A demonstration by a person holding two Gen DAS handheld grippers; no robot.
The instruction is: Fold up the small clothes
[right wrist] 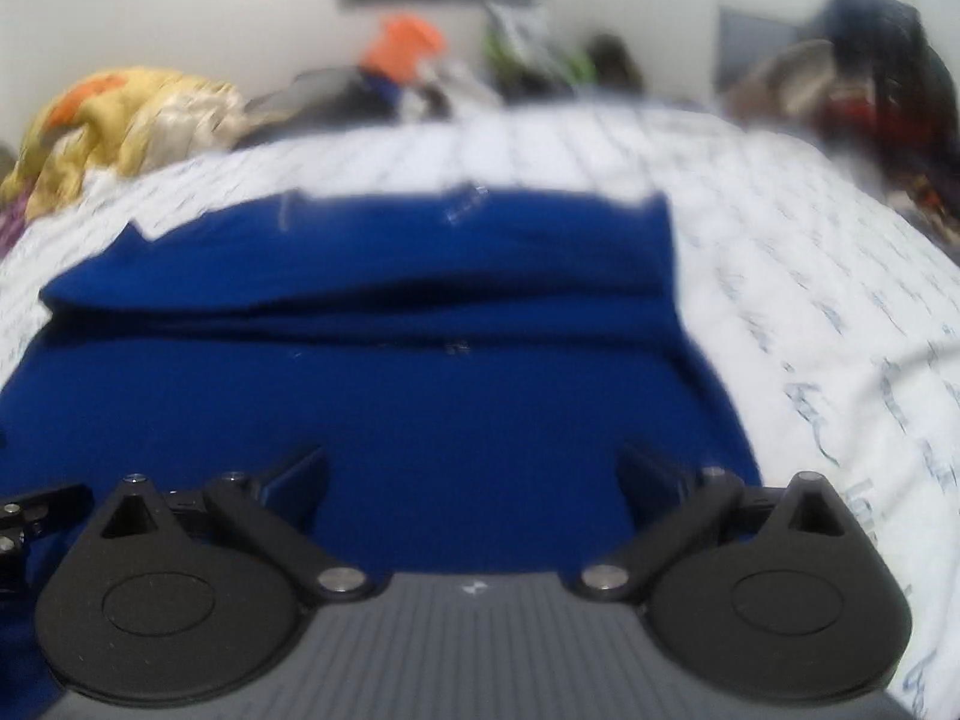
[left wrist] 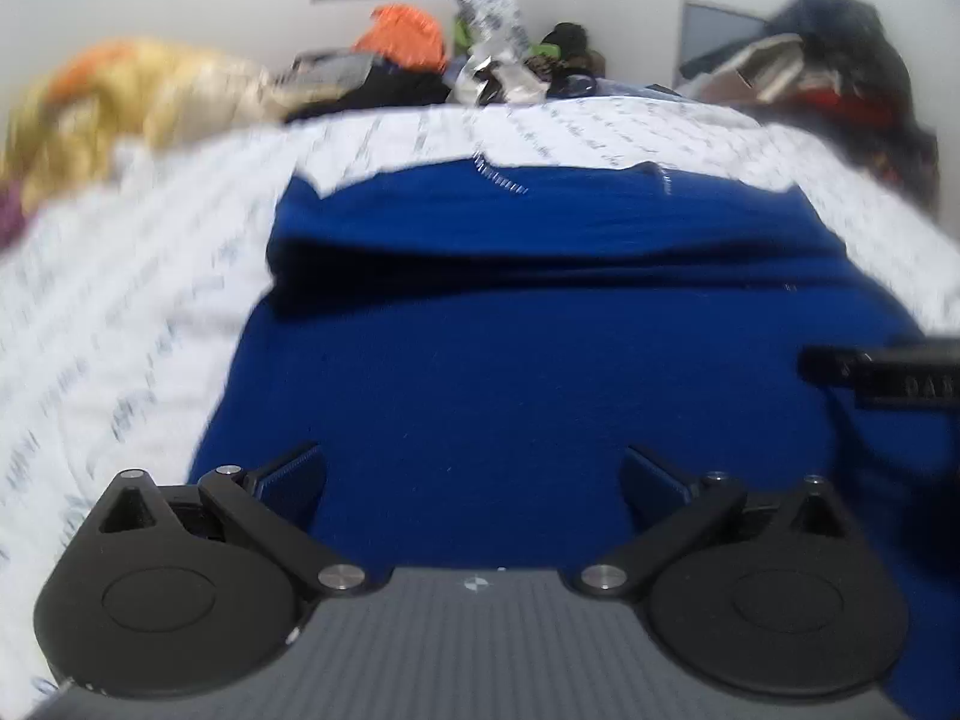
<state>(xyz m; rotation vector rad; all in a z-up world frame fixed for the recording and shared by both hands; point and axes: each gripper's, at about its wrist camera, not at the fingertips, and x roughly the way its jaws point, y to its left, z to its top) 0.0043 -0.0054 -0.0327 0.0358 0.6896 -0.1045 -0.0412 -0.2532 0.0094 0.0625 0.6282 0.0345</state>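
Blue garment [left wrist: 510, 360] ahead: soft, limp, probably light | pinch near corners | left gripper [left wrist: 474, 474], right gripper [right wrist: 474, 474] wide open, empty

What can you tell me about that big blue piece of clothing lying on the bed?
The blue garment is a deep royal blue and looks like soft knit cloth. It lies spread flat on the white patterned bedsheet, with a raised fold running across it partway up. Its far edge is uneven, with small pale marks there that are too blurred to identify. The left gripper and right gripper sit over its near part, both wide open and holding nothing; whether they touch the cloth is unclear.
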